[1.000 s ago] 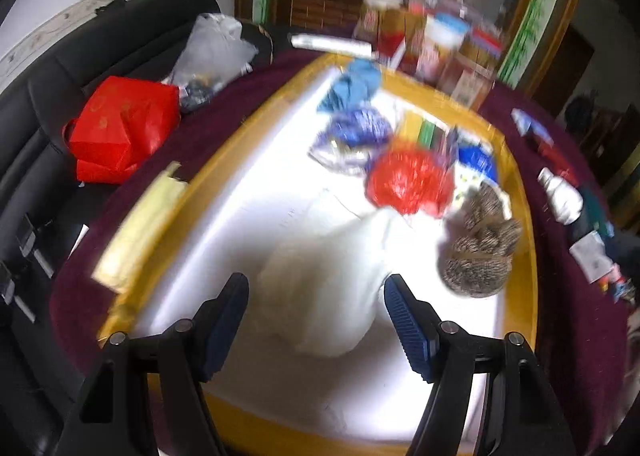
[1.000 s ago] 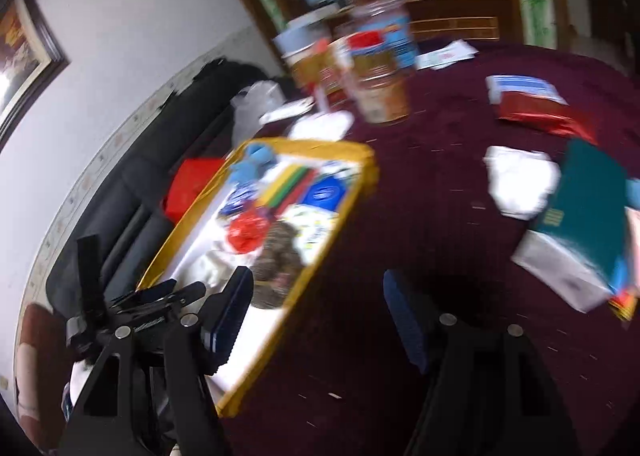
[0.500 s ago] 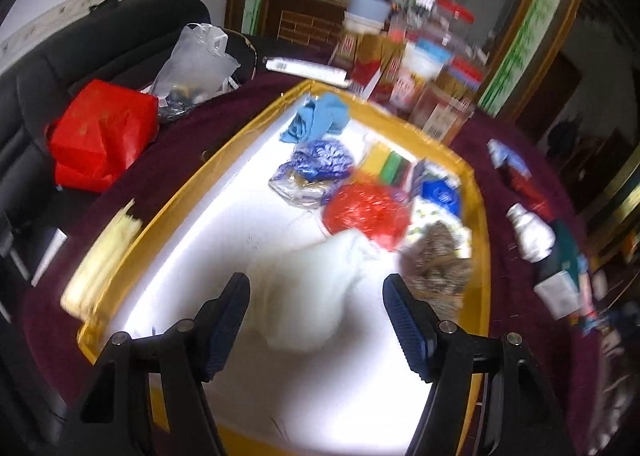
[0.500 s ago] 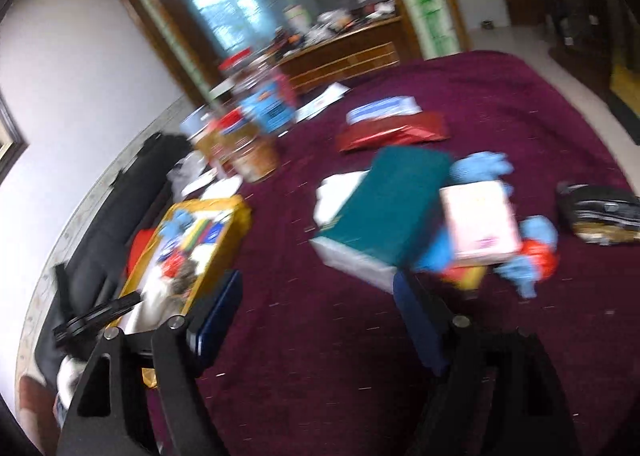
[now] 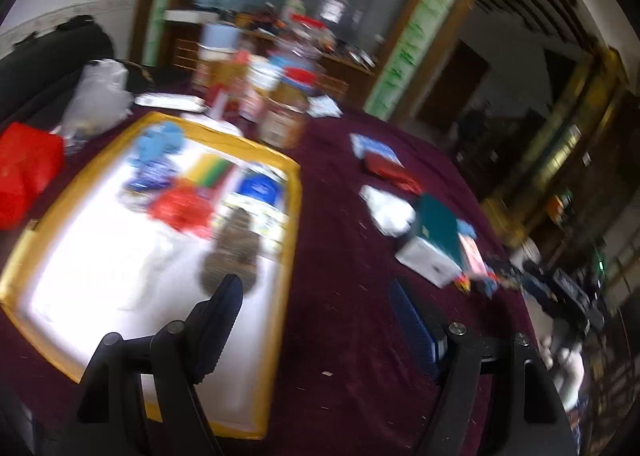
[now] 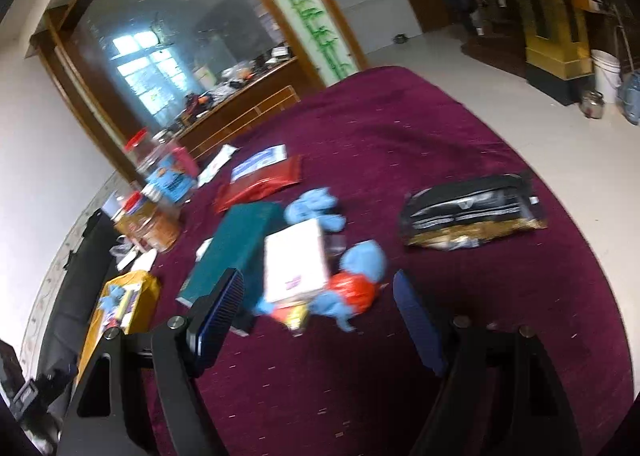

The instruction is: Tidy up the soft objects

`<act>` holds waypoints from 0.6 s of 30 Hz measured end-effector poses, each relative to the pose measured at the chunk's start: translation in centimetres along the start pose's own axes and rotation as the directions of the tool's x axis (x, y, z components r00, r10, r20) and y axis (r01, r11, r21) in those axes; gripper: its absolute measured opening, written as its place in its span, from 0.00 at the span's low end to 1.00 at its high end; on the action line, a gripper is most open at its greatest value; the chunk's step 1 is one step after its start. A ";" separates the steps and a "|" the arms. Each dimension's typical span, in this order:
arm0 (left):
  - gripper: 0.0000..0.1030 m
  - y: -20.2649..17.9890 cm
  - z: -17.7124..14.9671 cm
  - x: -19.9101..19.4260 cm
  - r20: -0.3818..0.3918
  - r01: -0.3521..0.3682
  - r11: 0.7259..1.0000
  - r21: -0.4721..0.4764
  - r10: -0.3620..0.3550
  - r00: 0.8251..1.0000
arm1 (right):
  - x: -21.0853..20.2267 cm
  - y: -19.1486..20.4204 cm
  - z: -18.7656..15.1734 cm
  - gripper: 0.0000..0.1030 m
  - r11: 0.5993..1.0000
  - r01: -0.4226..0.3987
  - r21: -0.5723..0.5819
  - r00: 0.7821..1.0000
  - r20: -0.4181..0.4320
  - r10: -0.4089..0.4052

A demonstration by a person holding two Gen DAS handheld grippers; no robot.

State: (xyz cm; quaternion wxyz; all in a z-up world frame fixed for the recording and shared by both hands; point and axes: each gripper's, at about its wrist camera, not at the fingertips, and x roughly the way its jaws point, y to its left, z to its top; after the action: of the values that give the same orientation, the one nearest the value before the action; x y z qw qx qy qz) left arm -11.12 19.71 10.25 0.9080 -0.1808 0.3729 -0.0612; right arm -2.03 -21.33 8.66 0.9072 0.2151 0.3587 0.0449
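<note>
Both grippers are empty with their jaws apart. The left gripper [image 5: 316, 320] has just been opening a little wider, with nothing between its pads; the right gripper [image 6: 320, 308] widened a moment sooner and also has only the maroon tablecloth [image 6: 460, 136] between its fingers. The soft things already sorted lie in the yellow-rimmed tray [image 5: 294, 216] — a blue cloth [image 5: 162, 140], a red plastic bag [image 5: 180, 208], a brown knitted piece [image 5: 234, 252] and a white bag that is too washed out to make out clearly. What is left to gather sits in a loose pile on the cloth: a blue soft thing [image 6: 362, 260] and a crumpled red bag [image 6: 354, 292] tucked against a white box [image 6: 294, 264] and a green book [image 6: 236, 248]. This pile lies straight ahead of the right gripper, just beyond its fingertips and slightly toward its left finger — so the right hand looks plainly the nearer one. From the left wrist view the same pile [image 5: 440, 240] is well off to the right, beyond the right finger. The blue and red lump runs roughly across the right jaws' line, so a forward reach should probably bracket it.
</note>
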 end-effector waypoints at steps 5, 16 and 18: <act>0.77 -3.3 -1.3 2.1 -0.069 0.034 0.998 0.056 -0.030 0.997 | 2.0 -0.8 1.1 0.74 1.000 0.025 0.000 0.999 -0.021 -0.025; 0.77 -5.4 -2.5 2.4 -0.107 0.030 0.995 0.100 -0.019 0.994 | 10.8 5.5 1.4 0.74 0.961 0.095 -0.258 0.960 -0.231 -0.157; 0.77 -5.4 -2.5 2.4 -0.109 0.026 0.994 0.103 -0.014 0.994 | 11.3 5.8 1.2 0.74 0.961 0.086 -0.264 0.962 -0.231 -0.149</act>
State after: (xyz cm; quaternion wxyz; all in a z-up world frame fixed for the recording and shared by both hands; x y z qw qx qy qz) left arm -11.05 13.43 9.01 0.8940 -0.1333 0.4160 -0.0994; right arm 7.49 -13.83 4.77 0.8761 0.0692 0.4731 0.0622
